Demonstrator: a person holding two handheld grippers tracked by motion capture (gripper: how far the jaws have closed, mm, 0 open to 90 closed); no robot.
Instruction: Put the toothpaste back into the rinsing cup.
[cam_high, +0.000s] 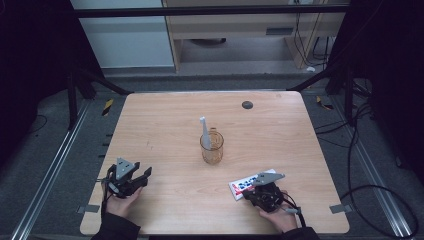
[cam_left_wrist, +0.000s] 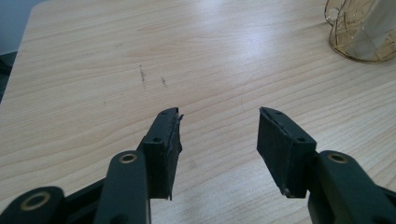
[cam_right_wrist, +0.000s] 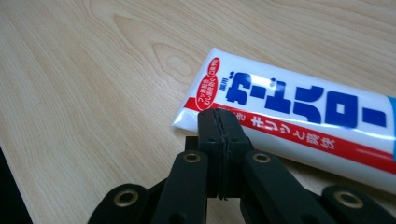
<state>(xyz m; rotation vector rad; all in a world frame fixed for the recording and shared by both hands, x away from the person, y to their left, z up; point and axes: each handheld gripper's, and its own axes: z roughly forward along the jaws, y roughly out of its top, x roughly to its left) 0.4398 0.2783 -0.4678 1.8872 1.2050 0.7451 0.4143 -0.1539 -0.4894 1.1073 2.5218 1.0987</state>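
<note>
- Two grippers sit near the table's (cam_high: 165, 120) front edge, well apart, with the glass mug (cam_high: 212, 148) between and beyond them near the middle.
- Left gripper (cam_left_wrist: 219, 133): jaws stand wide apart with only bare wood between them; it lies left of the mug and closer to the front edge, with open tabletop all around.
- Right gripper (cam_right_wrist: 219, 122): jaws pressed together, nothing between them; their tips lie over the near edge of the toothpaste tube (cam_right_wrist: 299, 116). Whether they touch it cannot be told.
- The toothpaste tube lies flat on the wood, right of the mug and nearer the front edge, white with blue lettering and a red stripe.
- A white toothbrush (cam_high: 204, 131) stands in the mug, its head leaning up and away.
- Surface: pale wood grain with a few small scuff marks (cam_left_wrist: 142, 77) left of the mug; a dark round cap (cam_high: 247, 105) sits behind the mug near the far edge.
- Room: grey floor, metal rails and dark frame posts flank the table; loose cables (cam_high: 360, 165) lie on the floor well right of the mug.
</note>
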